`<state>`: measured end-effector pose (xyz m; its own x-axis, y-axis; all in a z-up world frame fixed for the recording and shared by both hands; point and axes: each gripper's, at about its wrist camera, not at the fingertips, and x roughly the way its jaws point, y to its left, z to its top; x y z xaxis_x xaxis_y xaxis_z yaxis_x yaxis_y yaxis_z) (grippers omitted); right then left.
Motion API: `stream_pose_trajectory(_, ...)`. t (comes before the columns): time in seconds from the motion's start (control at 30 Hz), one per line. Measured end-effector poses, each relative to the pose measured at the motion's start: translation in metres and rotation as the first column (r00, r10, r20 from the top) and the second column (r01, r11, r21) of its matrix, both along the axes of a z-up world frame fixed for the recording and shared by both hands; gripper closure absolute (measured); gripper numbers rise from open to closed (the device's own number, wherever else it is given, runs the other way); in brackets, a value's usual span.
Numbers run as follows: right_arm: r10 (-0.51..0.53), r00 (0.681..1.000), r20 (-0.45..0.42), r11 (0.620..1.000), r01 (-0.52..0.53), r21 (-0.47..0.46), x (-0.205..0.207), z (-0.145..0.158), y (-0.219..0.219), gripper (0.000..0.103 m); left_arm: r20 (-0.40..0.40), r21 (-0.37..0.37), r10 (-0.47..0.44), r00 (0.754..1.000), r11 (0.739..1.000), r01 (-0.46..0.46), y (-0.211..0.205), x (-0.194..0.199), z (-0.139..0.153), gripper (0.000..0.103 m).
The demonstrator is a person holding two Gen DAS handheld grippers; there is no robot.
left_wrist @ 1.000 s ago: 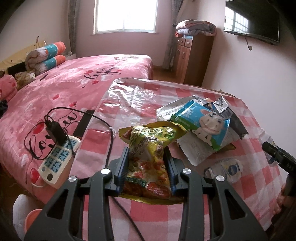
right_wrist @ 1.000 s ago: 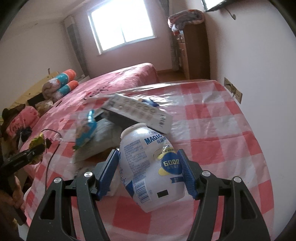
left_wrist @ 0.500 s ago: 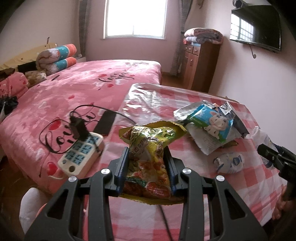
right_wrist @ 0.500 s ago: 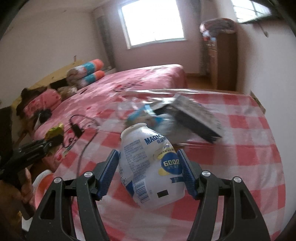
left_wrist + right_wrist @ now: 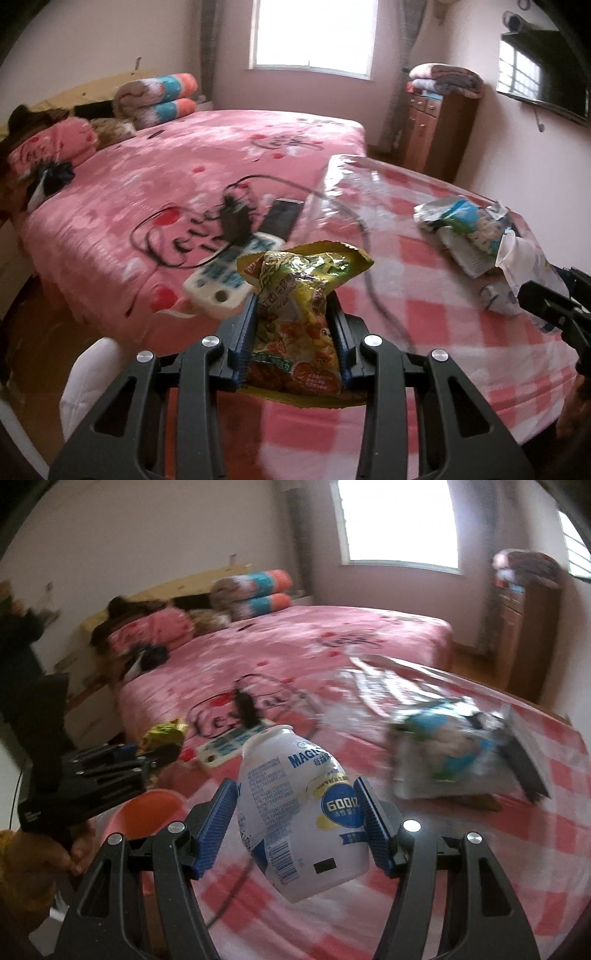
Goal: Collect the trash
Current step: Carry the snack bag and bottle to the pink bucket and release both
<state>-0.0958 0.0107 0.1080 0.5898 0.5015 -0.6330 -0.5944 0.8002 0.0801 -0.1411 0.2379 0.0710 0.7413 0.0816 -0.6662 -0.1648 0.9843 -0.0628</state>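
Mid-haul, I'd say: I have two pieces in hand, neither binned yet. Left gripper (image 5: 291, 328) is clamped tight on a yellow-green snack bag (image 5: 295, 321), bag squeezed flat between the jaws, top flaring out above them. Right gripper (image 5: 299, 819) is closed on a white drink bottle (image 5: 303, 812), jaws standing fairly wide because the bottle fills them, pads pressing both sides. Both loads hang clear of the checked tablecloth (image 5: 424, 295). Left to do: drop these two, then come back for the pile of wrappers (image 5: 465, 229) on the far right of the table, including the blue-and-white pack and crumpled bits beside it. Power strip (image 5: 229, 280) and its cable on the bed edge aren't trash, I judge. View differences: the left wrist view shows something white low at the left, too cropped to identify. The right wrist view shows an orange bin (image 5: 147, 812) low down beside the table, just under the left gripper; I read that as the drop target. The wrapper pile is sharper in the left wrist view and heavily blurred in the right.
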Motion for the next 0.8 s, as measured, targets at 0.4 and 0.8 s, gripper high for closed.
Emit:
stream_pose_trajectory(0.4,0.265,0.963,-0.045,0.962,-0.267,-0.052,-0.032,-0.021,0.097,0.037,-0.078,0.006,0.174,0.982,0.985,-0.174,0.077,-0.054,-0.037,0.065)
stream_pose_trajectory(0.8,0.433,0.896,-0.100,0.888,-0.443,-0.126,-0.066,-0.054,0.166,0.037,-0.176,-0.014,0.236,0.956,0.970,-0.242,0.108,-0.087,-0.083,0.065)
